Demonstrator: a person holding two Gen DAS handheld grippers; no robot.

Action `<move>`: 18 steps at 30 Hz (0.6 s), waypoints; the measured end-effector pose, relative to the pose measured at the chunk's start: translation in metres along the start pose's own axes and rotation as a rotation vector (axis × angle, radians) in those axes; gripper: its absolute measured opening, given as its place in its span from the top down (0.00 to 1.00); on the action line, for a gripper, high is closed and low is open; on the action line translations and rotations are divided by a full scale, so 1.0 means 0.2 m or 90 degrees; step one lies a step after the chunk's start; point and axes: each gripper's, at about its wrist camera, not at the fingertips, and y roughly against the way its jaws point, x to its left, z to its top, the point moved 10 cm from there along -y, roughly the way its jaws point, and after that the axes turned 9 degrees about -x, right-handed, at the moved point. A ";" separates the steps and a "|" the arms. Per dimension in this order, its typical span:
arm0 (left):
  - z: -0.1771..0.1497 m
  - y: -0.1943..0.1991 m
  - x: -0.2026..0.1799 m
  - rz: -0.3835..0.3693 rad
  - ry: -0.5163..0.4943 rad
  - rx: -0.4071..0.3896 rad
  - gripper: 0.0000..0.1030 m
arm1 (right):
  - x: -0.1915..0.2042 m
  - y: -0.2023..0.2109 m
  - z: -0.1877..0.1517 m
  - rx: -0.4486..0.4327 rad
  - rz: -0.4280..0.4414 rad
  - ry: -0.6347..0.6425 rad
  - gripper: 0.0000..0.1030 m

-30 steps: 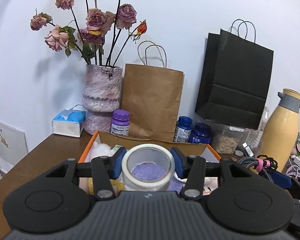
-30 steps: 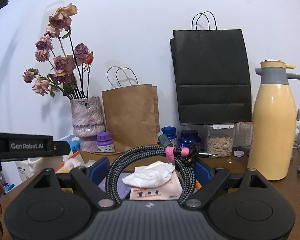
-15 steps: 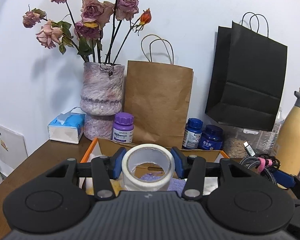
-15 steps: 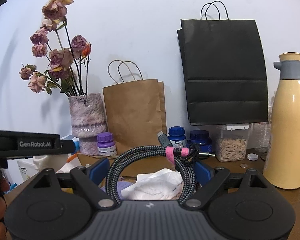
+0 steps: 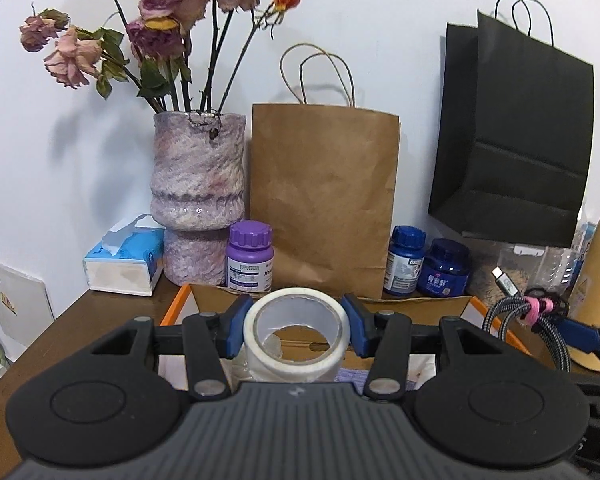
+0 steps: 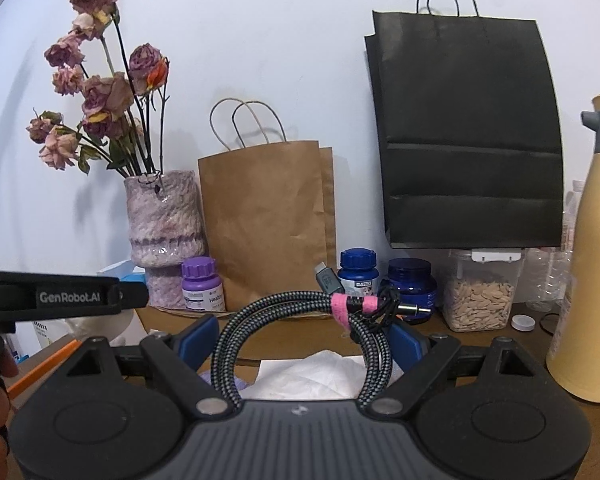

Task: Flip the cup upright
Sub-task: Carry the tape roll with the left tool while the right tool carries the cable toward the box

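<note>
Our left gripper [image 5: 296,330] clamps a roll of white tape [image 5: 296,338] between its fingers. Our right gripper [image 6: 300,340] holds a coiled braided cable [image 6: 300,320] across wide-set fingers. We see no cup beyond either pair.

The cup cannot be seen in either view. A white round roll of tape [image 5: 296,354] sits squeezed in the left gripper [image 5: 296,320], its hole tipped upward.

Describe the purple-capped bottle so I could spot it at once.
Find the vase of dried roses against the wall. The purple-capped bottle stands at its foot, just left of the brown paper bag. The two bottles right of that bag are blue; this one is white-labelled with a purple lid.
</note>
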 end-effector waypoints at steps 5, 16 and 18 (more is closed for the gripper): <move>-0.03 -0.06 0.01 0.004 -0.015 0.011 0.51 | 0.02 -0.07 -0.03 0.011 0.008 0.014 0.14; -0.04 -0.06 0.02 -0.002 -0.021 0.015 0.51 | 0.03 -0.08 -0.06 0.022 0.013 0.023 0.14; -0.05 -0.05 0.01 -0.002 -0.023 0.015 0.49 | 0.03 -0.08 -0.07 0.028 0.014 0.021 0.14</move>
